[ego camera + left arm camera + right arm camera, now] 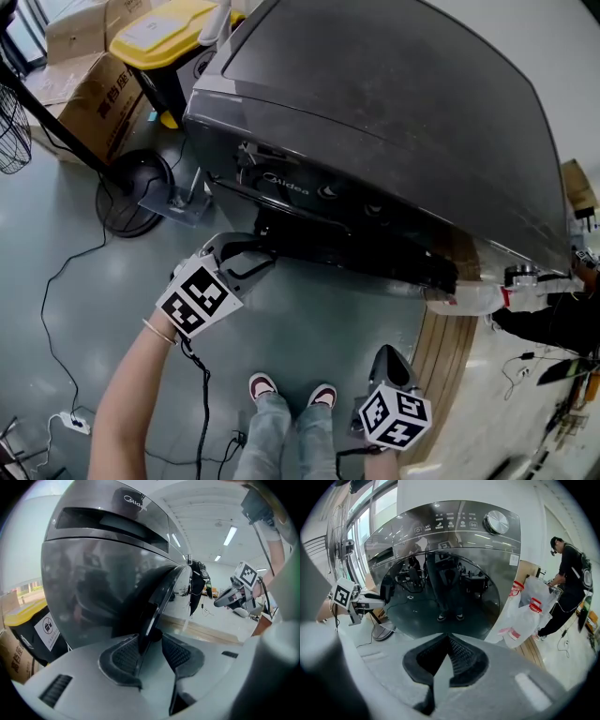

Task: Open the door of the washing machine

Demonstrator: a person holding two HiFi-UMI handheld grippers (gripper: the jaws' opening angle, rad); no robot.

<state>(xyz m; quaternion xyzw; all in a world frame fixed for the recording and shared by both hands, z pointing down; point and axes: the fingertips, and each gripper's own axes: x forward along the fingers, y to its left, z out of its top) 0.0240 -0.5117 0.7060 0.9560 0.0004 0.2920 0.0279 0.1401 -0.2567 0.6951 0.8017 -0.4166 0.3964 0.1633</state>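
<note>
A dark grey front-loading washing machine (394,122) stands in front of me, its round glossy door (445,597) facing the right gripper view. My left gripper (255,255) reaches the door's left edge. In the left gripper view the door's rim (159,597) runs between the pads (123,657) and fills the gap, so the jaws are shut on it. My right gripper (387,356) hangs lower, away from the machine, near my shoes, with its pads (461,660) together and nothing between them. Each gripper shows in the other's view: left gripper (375,603), right gripper (222,602).
A standing fan (131,192), cardboard boxes (89,94) and a yellow-lidded bin (164,33) are left of the machine. Cables (56,281) trail over the grey floor. White plastic bags (525,611) and a person (567,588) stand at the machine's right, by a wooden strip (445,347).
</note>
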